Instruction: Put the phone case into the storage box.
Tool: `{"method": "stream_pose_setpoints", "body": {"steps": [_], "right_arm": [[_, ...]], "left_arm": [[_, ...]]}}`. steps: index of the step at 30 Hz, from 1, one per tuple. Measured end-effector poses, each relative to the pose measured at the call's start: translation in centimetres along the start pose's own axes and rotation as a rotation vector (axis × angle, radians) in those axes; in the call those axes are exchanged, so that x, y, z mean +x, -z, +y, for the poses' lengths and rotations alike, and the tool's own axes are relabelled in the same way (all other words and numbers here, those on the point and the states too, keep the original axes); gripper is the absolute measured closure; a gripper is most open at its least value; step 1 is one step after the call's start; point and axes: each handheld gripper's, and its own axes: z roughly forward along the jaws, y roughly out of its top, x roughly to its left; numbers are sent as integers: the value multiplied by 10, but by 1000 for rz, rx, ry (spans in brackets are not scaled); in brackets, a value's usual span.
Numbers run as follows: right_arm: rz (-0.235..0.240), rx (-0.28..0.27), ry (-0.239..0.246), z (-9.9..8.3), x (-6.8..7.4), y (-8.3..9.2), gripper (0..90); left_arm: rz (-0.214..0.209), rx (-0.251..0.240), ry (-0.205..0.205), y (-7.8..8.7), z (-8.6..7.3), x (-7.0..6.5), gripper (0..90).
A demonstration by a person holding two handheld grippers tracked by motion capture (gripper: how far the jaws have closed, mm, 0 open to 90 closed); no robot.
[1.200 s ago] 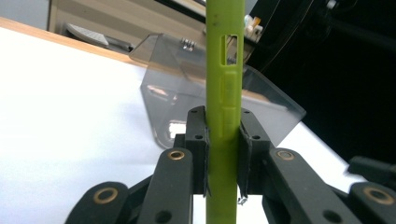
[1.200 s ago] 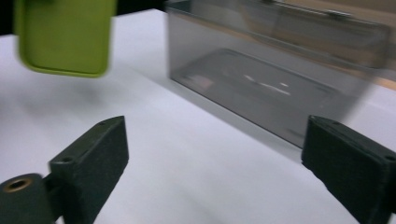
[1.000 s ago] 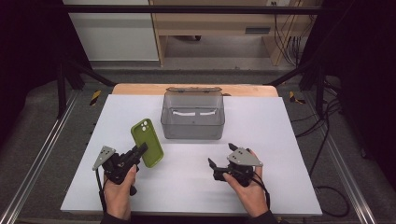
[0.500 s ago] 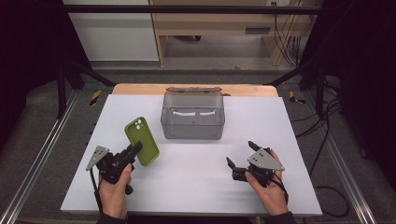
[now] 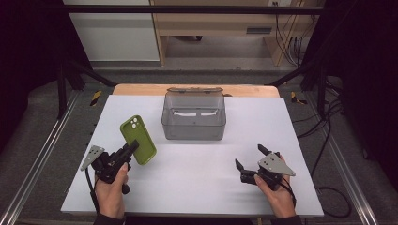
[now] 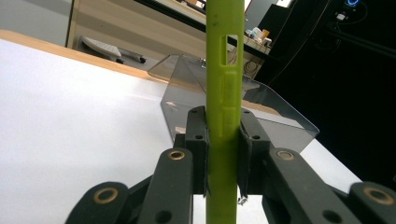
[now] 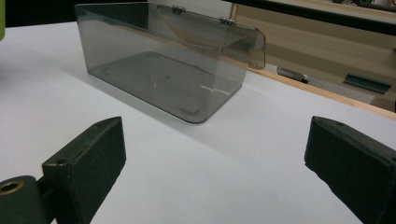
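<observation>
Near left: left gripper (image 5: pixel 132 149) angled up off white table (image 5: pixel 197 168), pinching smooth green phone case (image 5: pixel 138 139) edge-on, lower end hidden behind pads. Centre far: smoky clear plastic box (image 5: pixel 194 117), lid up. Near right: right gripper (image 5: pixel 249 157) low, spread wide, just opened, nothing between.

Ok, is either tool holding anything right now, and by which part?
The left tool is clamped on the green phone case, gripping its two faces near one end. The right tool stands open, with nothing between its pads.
</observation>
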Motion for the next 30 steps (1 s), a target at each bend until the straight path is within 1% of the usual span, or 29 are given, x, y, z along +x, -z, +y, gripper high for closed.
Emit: {"method": "stream_pose_setpoints", "body": {"steps": [2,4,7,8,9,10,11,13,14,15,16,19,20,23,25,26,27,29,30], "right_arm": [[4,7,7,0,1,-1,57],[3,5,0,1,2,0,62],[3,3,-2,1,2,-1,69],[6,5,-3,1,2,-1,69],[10,6,-6,0,3,-2,69],[11,8,-7,0,3,-2,69],[11,8,-7,0,3,-2,69],[18,13,-11,0,5,-2,69],[29,20,-11,0,5,-3,70],[29,20,-11,0,5,-3,70],[33,24,-11,-1,6,-3,70],[36,26,-12,-1,6,-3,72],[38,26,-14,0,6,-3,72],[47,30,-9,0,8,-5,72],[52,30,-14,0,8,-5,72],[53,24,-20,0,7,-4,69],[53,24,-20,0,7,-4,69],[52,18,-29,0,5,-2,69],[50,15,-35,0,4,-2,69]], "left_arm": [[0,2,5,0,1,-1,774],[-2,3,6,0,3,-1,774],[-6,7,-2,-1,11,-5,774],[-7,7,-7,-2,19,-7,774],[-7,7,-7,-2,19,-7,774],[-12,8,-22,-4,29,-11,774],[-12,8,-22,-4,29,-11,774],[-29,13,-21,-9,40,-15,774],[-41,25,-24,-14,50,-18,774],[-41,25,-24,-14,50,-18,774],[-46,30,-24,-18,56,-21,774],[-46,39,-52,-26,66,-29,774],[-45,35,-54,-27,68,-33,773],[-44,50,-79,-35,70,-42,774],[-42,62,-97,-42,71,-46,774],[-46,86,-113,-50,73,-50,773],[-46,86,-113,-50,73,-50,774],[-50,83,-117,-56,75,-53,774],[-46,83,-131,-59,76,-55,774]]}}
